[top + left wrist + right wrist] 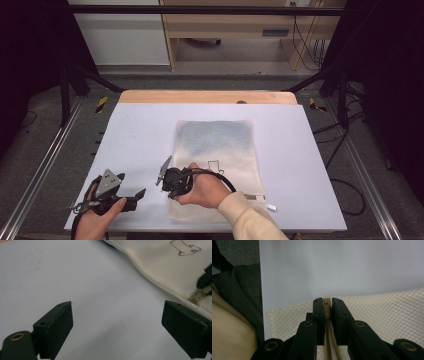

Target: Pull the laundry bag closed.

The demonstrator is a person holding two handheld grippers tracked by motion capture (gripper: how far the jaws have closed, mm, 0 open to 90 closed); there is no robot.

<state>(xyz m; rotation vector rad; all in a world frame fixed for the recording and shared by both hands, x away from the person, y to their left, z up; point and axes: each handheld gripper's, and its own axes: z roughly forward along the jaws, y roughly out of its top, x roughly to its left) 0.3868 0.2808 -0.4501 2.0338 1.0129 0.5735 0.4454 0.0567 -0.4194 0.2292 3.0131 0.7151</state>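
A cream mesh bag (215,145) lies flat on the white table (140,135), its far half bluish. My right gripper (170,191) is at the bag's near left corner, shut on the zipper. In the right gripper view the jaws (327,302) pinch the beige zipper strip (328,330) at the edge of the mesh (387,312). My left gripper (136,198) hovers over bare table to the left of the bag, open. In the left gripper view its jaws (117,312) stand wide with nothing between them, and the bag (160,267) lies ahead to the right.
A small outline drawing (215,165) marks the bag's middle. A white tag (271,206) lies near the sleeve (245,215). A wooden strip (207,97) edges the table's far side. Metal rails (45,165) run along both sides.
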